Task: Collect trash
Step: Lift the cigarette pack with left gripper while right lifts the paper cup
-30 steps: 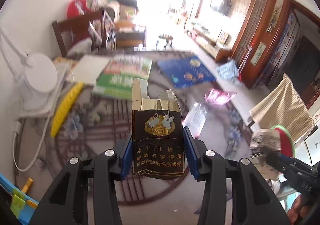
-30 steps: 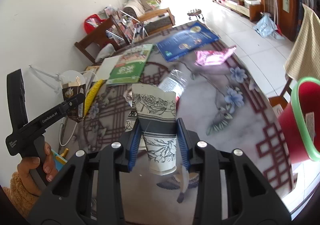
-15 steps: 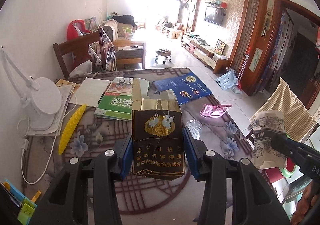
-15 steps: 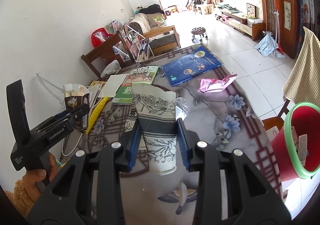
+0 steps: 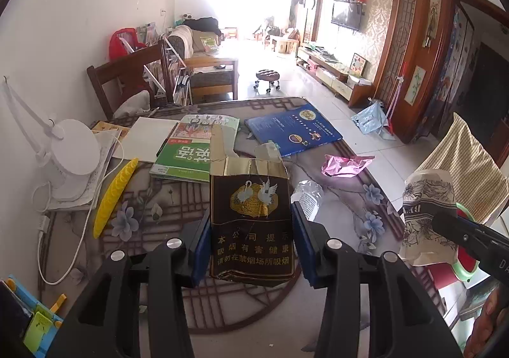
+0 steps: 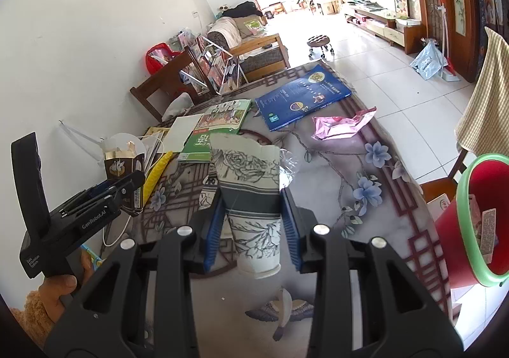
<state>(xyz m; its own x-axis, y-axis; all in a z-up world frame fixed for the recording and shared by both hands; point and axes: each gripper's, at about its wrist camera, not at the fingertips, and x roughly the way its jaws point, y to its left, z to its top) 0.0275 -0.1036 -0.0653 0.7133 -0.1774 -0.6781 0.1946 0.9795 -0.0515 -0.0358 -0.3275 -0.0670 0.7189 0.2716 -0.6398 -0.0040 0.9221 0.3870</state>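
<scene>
holding firm: left gripper [image 5: 251,249] clamps the cigarette pack [image 5: 251,221], right gripper [image 6: 253,230] squeezes the crushed cup [image 6: 251,195]. both have risen off the table [image 6: 334,186]; bin [image 6: 477,221] waits right of the cup.

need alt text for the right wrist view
The right claw grips a crushed floral paper cup above a patterned table. A red bin stands at right; the left claw holds a cigarette pack.
</scene>
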